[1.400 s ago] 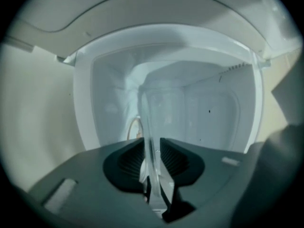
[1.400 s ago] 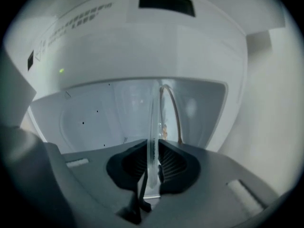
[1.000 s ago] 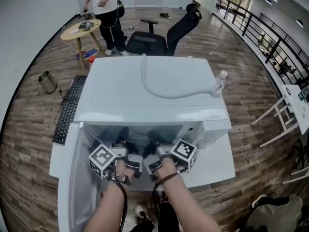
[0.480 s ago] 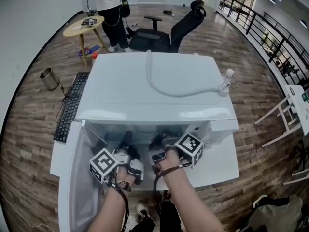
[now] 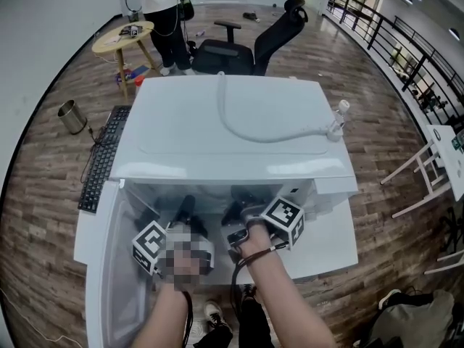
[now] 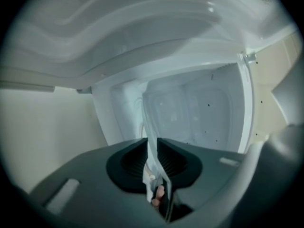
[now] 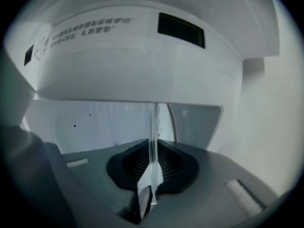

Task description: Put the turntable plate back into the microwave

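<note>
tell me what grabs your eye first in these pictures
A big white microwave fills the middle of the head view, its door swung open at the left and a grey hose curling across its top. Both tongs reach into its cavity. The right tongs are clamped on the edge of the clear glass turntable plate, and the left tongs have just been closing on that plate's edge, which stands between their jaws.

The microwave [image 5: 232,133] has a smooth, glossy white shell that catches soft reflections on top. Its inner walls [image 6: 204,113] are equally smooth and white, flecked with a few dark specks. The turntable plate [image 7: 152,137] is clear, glossy glass. On top of the microwave lies a smooth, matt grey hose [image 5: 221,100]. Left of the microwave, the keyboard [image 5: 101,162] looks like matt black plastic and the bin [image 5: 71,118] dull metal. The floor [image 5: 43,223] around the microwave is satin wood-grain plank.
</note>
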Motion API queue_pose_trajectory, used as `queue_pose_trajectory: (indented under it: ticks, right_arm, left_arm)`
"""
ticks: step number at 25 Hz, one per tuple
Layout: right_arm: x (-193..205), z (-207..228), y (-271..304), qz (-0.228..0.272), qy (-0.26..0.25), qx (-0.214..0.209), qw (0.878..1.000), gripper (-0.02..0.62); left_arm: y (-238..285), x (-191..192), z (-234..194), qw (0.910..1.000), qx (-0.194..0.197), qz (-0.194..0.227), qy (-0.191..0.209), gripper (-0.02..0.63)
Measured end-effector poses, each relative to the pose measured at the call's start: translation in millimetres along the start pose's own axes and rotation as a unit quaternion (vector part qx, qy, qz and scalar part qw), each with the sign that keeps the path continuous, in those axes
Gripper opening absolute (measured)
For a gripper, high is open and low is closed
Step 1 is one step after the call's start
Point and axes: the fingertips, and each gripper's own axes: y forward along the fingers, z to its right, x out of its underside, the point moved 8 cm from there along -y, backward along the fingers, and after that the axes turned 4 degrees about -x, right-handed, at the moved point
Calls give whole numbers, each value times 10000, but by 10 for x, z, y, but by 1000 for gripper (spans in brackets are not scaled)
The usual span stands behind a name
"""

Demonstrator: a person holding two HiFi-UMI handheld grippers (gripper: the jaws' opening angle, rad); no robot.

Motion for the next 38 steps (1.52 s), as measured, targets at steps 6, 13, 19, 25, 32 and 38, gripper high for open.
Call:
queue_pose_trajectory:
  ticks: [6, 13, 19, 25, 32, 38]
  right_arm:
    - [45, -26, -61, -370, -105, -229, 9990, 124]
    - [200, 58, -200, -415, 104, 13, 9991, 107]
    - [161, 84, -219, -432, -72, -9, 9990, 34]
    - [94, 15, -75, -524, -240, 253, 9980, 32]
    - [142, 27, -195, -361, 50, 246, 9990, 32]
    - [168, 59, -276, -419, 138, 36, 9990, 32]
  left_arm:
    - [4, -14, -27, 9999, -35, 148, -68, 31]
    - [-44, -8, -64, 9991, -45, 384, -199, 21]
    - [-25, 7, -42, 9989, -57, 433, -178, 23]
    - [-17, -3, -16, 9985, -98, 530, -88, 31]
    - [-20, -20, 51, 9976, -415, 136, 538, 40]
    - [-37, 5, 8, 9989, -229, 244, 315, 34]
